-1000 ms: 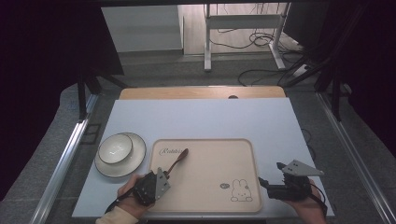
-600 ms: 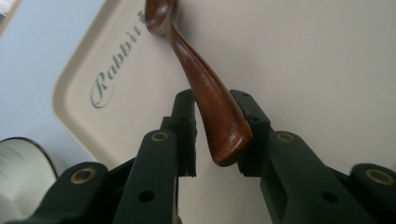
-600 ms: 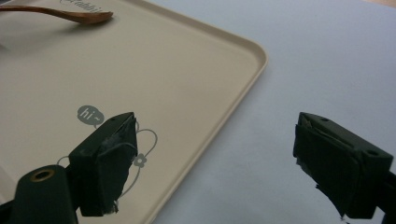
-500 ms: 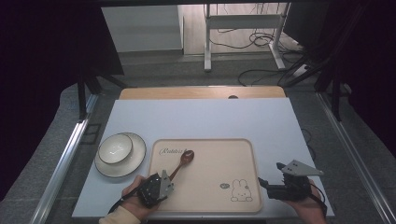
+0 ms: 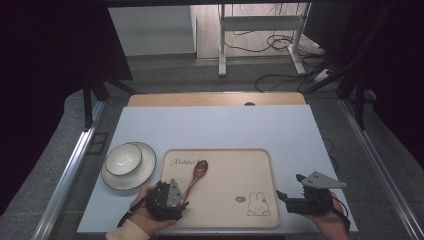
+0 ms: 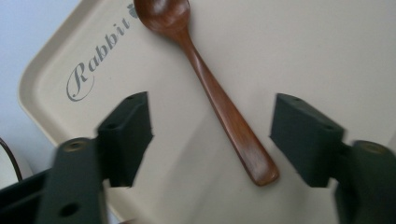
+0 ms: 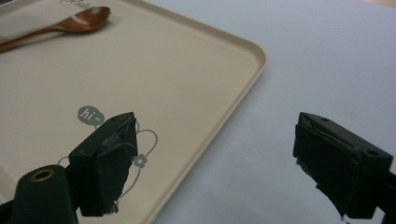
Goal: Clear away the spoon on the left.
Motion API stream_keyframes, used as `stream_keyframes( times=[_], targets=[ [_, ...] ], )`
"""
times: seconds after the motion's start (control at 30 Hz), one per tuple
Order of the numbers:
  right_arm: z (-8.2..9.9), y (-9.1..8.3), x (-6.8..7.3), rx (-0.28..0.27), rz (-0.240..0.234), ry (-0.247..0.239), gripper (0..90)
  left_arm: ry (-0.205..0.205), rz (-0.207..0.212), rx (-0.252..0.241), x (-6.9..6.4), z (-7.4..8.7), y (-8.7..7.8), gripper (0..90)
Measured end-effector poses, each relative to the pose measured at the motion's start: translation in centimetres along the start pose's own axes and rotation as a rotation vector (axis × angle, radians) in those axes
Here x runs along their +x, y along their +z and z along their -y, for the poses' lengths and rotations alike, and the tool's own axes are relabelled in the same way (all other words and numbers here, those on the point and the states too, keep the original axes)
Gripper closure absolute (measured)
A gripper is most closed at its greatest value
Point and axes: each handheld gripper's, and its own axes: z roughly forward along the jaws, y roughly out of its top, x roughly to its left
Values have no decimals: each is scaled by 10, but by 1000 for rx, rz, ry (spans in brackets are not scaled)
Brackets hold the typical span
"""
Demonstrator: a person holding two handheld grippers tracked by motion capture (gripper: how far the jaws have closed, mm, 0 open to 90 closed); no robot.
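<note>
The flat beige plastic tray (image 6: 299, 51) carries the word "Rabbit" (image 6: 95, 58) in grey script along one corner, its last letter running up against the bowl of the brown wooden spoon (image 6: 210, 88) lying there. Near the opposite corner of the tray a small grey speech bubble (image 7: 90, 115) reads "hi~", printed beside a line-drawn rabbit (image 5: 258, 204).

The high view looks down on the table (image 5: 220, 130); both close gripper views share the tray (image 6: 299, 56) and spoon (image 7: 70, 24).
</note>
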Motion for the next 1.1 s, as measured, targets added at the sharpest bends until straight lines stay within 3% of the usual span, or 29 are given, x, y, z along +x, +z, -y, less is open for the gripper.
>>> stream_keyframes(
  times=[0.07, 0.17, 0.3, 0.5, 0.63, 0.87, 0.93, 0.97, 1.0, 1.1],
  targets=[
    [0, -1, 0, -4, 2, 4, 135, -23, 5, -9, 2, 0, -1, 183],
    [-1, -1, 0, -10, 1, 4, 135, -48, 3, -24, 5, 0, -5, 148],
    [0, -1, 0, -5, -1, 4, 135, -71, 2, -49, 7, 0, -9, 153],
    [1, -1, -2, -20, -1, 9, 135, -139, 15, -129, 20, 0, -22, 165],
    [2, 0, -4, -25, -6, 15, 135, -163, 9, -165, 26, 0, -29, 168],
    [2, -3, -4, -34, -22, 27, 135, -211, -1, -196, 33, 9, -40, 175],
    [0, 0, -4, -33, -26, 26, 135, -248, -23, -213, 37, 15, -47, 176],
    [0, 1, -3, -30, -27, 20, 135, -248, -23, -213, 37, 15, -47, 176],
    [0, 2, -3, -26, -28, 17, 135, -250, -59, -219, 40, 19, -52, 176],
    [0, 4, -5, -22, -28, 11, 135, -263, -92, -230, 44, 25, -59, 179]
  ],
)
